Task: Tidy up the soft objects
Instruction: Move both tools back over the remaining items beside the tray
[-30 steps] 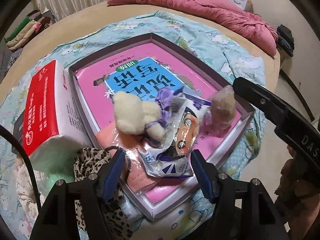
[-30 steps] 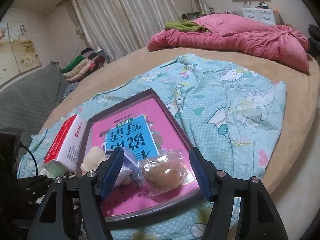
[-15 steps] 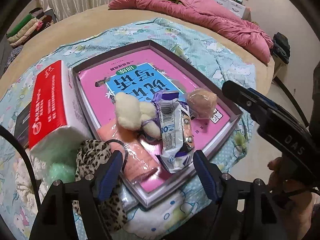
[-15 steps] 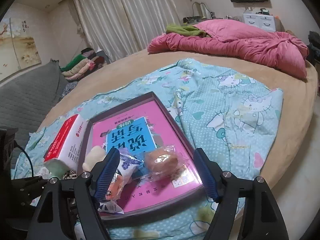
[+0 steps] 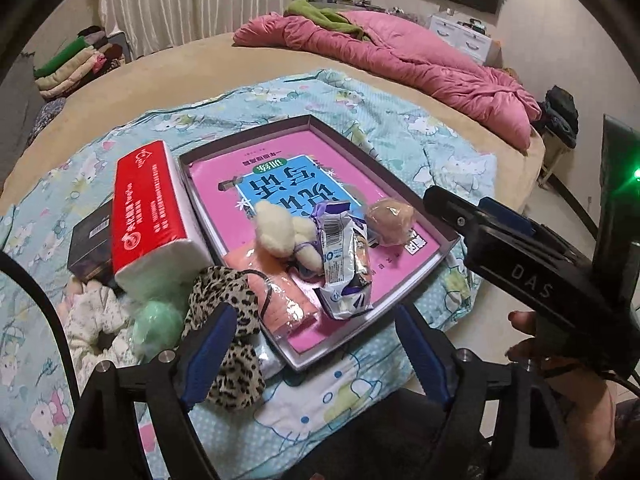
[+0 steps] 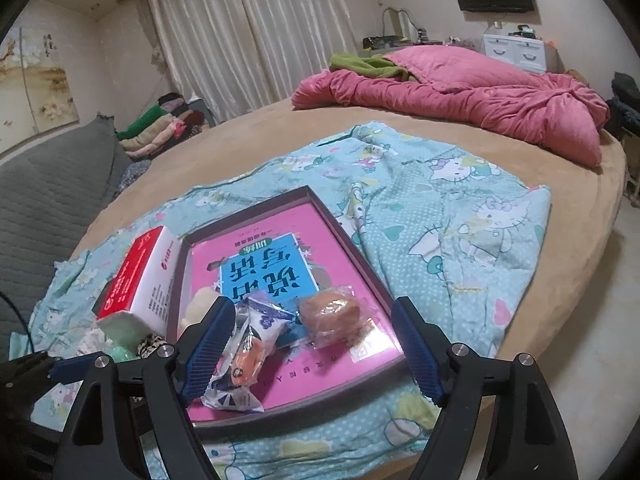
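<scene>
Above the tray (image 5: 440, 258), both grippers — left (image 5: 316, 340), right (image 6: 312, 344) — have drawn back, jaws apart, gripping nothing.

The tray (image 5: 432, 258) has a dark purple-grey rim, and the book (image 5: 280, 176) lying in it is bright pink with a blue panel of white characters. The plush toy (image 5: 276, 228) is cream-white; the snack packet (image 5: 346, 264) is silver-white with purple and navy print; the wrapped bun (image 5: 390, 216) is tan-brown under clear film. A salmon-pink packet (image 5: 280, 304) shows beside the leopard-print cloth (image 5: 228, 304), tan with black spots. The tissue pack (image 5: 148, 204) is red on top, white at the sides. The sheet (image 6: 460, 216) is pale turquoise with white dots and cartoon cats. The quilt (image 6: 480, 96) is deep pink. Both grippers' fingers (image 5: 208, 352) (image 6: 208, 344) carry blue pads on black frames
</scene>
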{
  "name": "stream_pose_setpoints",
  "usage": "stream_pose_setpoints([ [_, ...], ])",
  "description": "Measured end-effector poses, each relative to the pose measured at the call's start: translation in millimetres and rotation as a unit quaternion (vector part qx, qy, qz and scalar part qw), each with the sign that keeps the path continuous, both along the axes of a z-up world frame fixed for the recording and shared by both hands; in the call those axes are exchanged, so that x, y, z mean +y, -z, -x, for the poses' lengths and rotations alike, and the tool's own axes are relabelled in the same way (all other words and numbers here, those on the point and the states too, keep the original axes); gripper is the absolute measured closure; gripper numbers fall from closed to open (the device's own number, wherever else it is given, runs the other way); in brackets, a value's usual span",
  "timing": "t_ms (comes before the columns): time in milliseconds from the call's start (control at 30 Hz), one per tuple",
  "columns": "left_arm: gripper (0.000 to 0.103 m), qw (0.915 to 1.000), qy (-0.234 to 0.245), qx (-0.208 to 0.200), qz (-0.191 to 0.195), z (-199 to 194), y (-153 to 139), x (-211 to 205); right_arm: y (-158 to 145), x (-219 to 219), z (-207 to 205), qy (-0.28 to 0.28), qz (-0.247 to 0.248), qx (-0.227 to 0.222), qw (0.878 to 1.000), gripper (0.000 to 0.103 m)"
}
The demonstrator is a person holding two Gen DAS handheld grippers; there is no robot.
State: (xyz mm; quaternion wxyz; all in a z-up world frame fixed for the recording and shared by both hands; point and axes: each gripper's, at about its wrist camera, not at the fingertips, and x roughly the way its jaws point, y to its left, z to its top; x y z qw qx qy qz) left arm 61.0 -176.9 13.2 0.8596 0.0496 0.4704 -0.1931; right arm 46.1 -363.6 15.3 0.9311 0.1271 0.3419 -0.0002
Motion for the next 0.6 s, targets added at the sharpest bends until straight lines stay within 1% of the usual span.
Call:
stream_pose_setpoints([
  [100, 0.02, 1.0, -0.004, -0.002, -0.004, 3.8, -3.6, 4.1, -4.3, 3.0, 3.7, -0.001, -0.002, -0.001, 1.0, 0.021],
  [200, 0.02, 0.9999, -0.01, -0.006, 0.002, 6.3, -9.8, 9.9, -8.7, 6.6, 6.8, -0.004, 0.002, -0.002, 1.0, 0.021],
  [400, 0.02, 0.9992, -0.03, -0.025, -0.006, 12.0, -25.8, 21.5, -18.4, 14.0, 11.2, -0.009, 0.01, 0.005, 1.0, 0.019],
  [500, 0.02, 0.9984, -0.039, -0.037, -0.019, 14.6, -34.2, 26.5, -26.0, 18.1, 13.8, -0.013, 0.011, 0.003, 1.0, 0.019],
  [600, 0.02, 0.998, -0.045, -0.039, -0.022, 17.4, -38.3, 31.6, -33.1, 22.8, 14.5, -0.019, 0.006, 0.007, 1.0, 0.019],
])
